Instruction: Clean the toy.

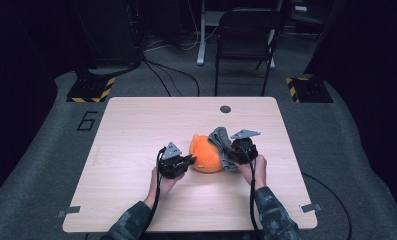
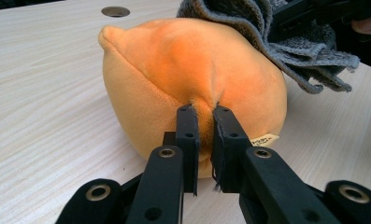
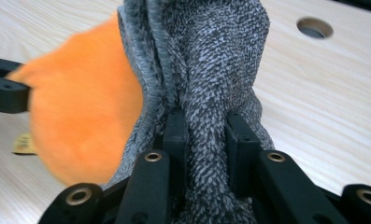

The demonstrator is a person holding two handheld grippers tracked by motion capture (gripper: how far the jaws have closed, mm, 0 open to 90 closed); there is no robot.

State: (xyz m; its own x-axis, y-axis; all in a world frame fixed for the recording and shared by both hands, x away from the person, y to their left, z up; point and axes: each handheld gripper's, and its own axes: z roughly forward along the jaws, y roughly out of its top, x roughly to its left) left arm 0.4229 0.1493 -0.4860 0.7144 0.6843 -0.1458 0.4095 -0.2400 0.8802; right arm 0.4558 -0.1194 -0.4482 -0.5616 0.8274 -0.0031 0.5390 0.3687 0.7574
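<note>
Orange plush (image 2: 174, 79): mid-table (image 1: 136, 130), grey cloth (image 3: 211, 70) draped over its right side.
Left gripper (image 2: 204, 130): jaws pinching a fold of plush (nearly closed).
Right gripper (image 3: 205, 140): clamped on cloth.
Nearby: 1 table hole (image 1: 225, 109), chair (image 1: 246, 35) beyond.

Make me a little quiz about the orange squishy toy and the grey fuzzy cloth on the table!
1. True or false: the left gripper pinches the orange plush toy.
2. What does the right gripper hold: A the table's edge, B the grey cloth, C a label?
3. Fill in: the round hole in the table lies ____ the toy, away from the person.

Key: 1 true; 2 B; 3 beyond.
</note>
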